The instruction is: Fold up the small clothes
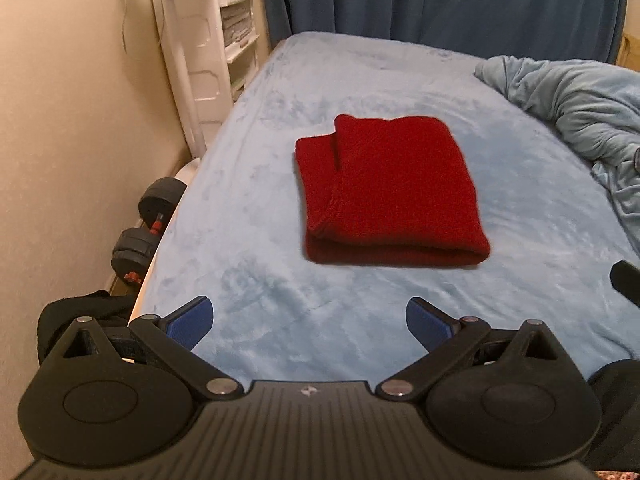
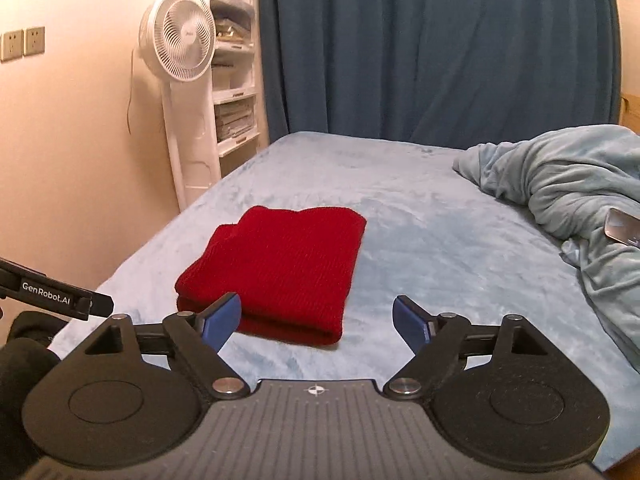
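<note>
A red knitted garment (image 1: 388,192) lies folded into a thick rectangle on the light blue bed (image 1: 248,208). The left wrist view shows it ahead of my left gripper (image 1: 309,322), which hovers open over the near part of the bed, apart from the cloth, with nothing between its blue pads. In the right wrist view the same red garment (image 2: 280,268) lies just beyond my right gripper (image 2: 318,320), whose jaws stand wide and hold nothing. Its left blue pad (image 2: 222,320) overlaps the cloth's near corner in the picture. The tip of the other gripper (image 2: 60,300) shows at the left edge.
A crumpled light blue blanket (image 2: 560,184) is heaped on the bed's right side, with a shiny flat object (image 2: 622,226) on it. A white standing fan (image 2: 178,40) and shelves (image 2: 236,112) stand at the left wall, dumbbells (image 1: 150,224) on the floor beside the bed. Dark blue curtains (image 2: 440,48) hang behind.
</note>
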`<state>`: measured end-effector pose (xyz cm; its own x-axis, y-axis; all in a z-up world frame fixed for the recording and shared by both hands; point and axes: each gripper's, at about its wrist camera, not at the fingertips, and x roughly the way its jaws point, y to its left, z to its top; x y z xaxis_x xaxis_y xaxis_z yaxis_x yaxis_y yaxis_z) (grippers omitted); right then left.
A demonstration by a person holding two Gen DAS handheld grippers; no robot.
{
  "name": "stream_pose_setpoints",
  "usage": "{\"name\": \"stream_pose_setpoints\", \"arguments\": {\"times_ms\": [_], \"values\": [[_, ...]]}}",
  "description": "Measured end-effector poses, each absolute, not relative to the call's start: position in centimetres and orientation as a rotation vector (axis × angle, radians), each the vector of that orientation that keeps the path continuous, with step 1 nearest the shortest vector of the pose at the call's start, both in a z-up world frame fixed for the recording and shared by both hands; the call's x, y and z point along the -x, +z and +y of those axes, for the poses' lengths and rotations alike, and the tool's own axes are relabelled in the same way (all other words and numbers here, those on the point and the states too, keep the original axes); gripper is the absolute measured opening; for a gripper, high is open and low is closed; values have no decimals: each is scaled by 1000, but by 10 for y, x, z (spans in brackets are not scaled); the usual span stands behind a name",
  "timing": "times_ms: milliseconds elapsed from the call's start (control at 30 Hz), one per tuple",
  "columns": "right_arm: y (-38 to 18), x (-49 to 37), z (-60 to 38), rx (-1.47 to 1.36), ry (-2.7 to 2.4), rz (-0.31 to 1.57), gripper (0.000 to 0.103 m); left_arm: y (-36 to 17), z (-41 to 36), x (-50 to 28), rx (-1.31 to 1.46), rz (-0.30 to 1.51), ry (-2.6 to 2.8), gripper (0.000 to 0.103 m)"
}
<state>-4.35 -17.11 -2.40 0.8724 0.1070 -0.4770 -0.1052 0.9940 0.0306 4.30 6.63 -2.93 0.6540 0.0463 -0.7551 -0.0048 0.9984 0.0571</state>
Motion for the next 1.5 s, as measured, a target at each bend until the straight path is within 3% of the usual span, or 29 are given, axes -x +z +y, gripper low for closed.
{"name": "stream_pose_setpoints", "arguments": {"times_ms": [367, 1000, 1233, 1500], "values": [[-27, 58, -181, -78, 114, 551, 84, -21, 63, -23, -24, 862, 56, 103], [-66, 14, -194, -150, 100, 699, 84, -50, 65, -65, 112, 949, 57, 103], [-87, -37, -223, -298, 62, 767, 84, -79, 58, -105, 258, 1046, 64, 103], [-107, -168, -274, -537, 115, 849, 86, -124, 66, -169, 601, 1150, 39, 103]]}}
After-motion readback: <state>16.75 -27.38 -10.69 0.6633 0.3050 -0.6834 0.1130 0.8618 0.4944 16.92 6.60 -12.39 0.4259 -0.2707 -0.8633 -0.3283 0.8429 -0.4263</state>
